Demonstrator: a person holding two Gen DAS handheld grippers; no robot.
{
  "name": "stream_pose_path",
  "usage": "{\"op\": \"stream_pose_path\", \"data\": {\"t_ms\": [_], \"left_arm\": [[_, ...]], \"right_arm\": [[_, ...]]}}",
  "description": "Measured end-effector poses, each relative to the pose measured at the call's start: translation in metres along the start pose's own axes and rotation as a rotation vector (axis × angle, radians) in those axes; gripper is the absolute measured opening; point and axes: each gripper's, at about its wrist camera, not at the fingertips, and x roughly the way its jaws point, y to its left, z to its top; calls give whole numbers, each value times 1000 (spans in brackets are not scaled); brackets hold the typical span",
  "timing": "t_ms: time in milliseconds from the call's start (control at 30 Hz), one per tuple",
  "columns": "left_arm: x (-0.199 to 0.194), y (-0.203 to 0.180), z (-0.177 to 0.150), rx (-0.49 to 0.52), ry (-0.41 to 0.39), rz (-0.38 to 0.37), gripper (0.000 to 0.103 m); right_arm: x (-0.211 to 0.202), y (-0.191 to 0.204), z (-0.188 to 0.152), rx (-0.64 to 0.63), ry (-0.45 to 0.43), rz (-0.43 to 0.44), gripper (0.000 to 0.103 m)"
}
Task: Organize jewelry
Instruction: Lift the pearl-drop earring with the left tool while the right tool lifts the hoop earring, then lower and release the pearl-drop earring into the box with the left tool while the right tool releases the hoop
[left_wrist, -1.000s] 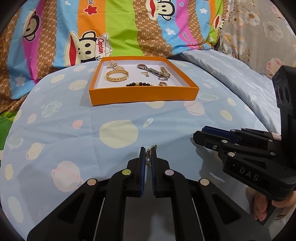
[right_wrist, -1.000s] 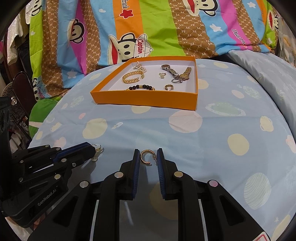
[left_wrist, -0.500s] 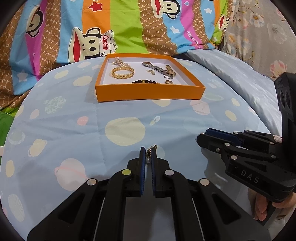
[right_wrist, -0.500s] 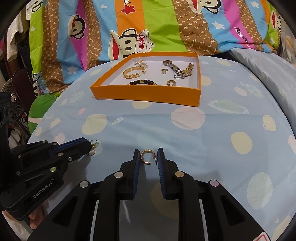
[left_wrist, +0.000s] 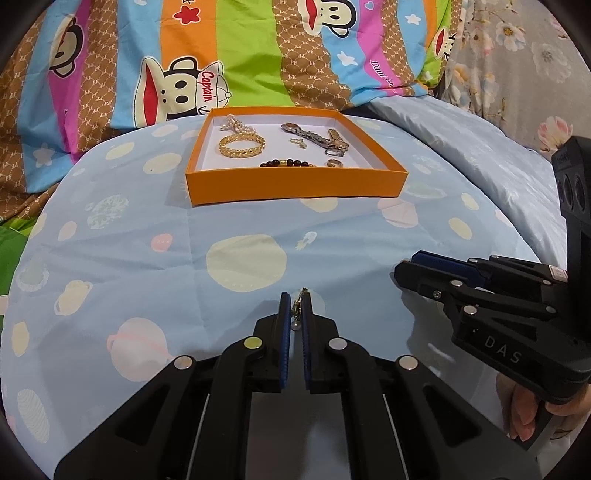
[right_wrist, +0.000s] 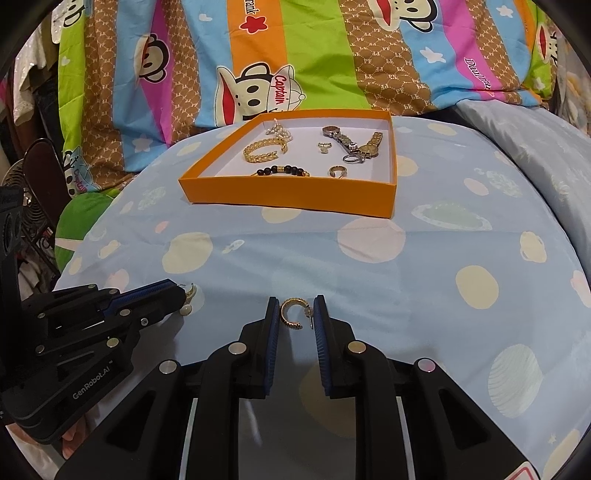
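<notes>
Blue rubber pads lined both grippers. The left gripper (left_wrist: 294, 314) was pinched narrow on a small pearl-drop earring (left_wrist: 296, 311), its pearl hanging between the pads, above the pale blue planet-print bedspread (left_wrist: 155, 266). Beside it, the right gripper (right_wrist: 295, 314) had its jaws apart, bracketing a gold hoop earring (right_wrist: 291, 313); whether they actually touched the hoop, I could not tell. Farther back on the bedspread sat an orange tray (right_wrist: 295, 195) with a white floor. Inside lay a gold chain bracelet (right_wrist: 263, 151), a pearl piece (right_wrist: 277, 130), a black bead bracelet (right_wrist: 282, 170), 1 small ring (right_wrist: 338, 171), a stud (right_wrist: 324, 147) and a wristwatch (right_wrist: 354, 144). Behind the tray stood a striped monkey-print pillow (right_wrist: 295, 74).
</notes>
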Motion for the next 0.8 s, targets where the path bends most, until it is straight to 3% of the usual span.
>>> {"op": "stream_pose_path", "data": {"t_ms": [400, 633, 800], "left_arm": [[-17, 1, 0, 8, -24, -4, 4], [-46, 19, 16, 15, -66, 8, 4], [-67, 32, 36, 15, -117, 33, 4]], "right_arm": [[-13, 6, -5, -17, -1, 42, 18], [-22, 0, -2, -19, 2, 37, 18], [-41, -8, 16, -9, -49, 42, 18]]}}
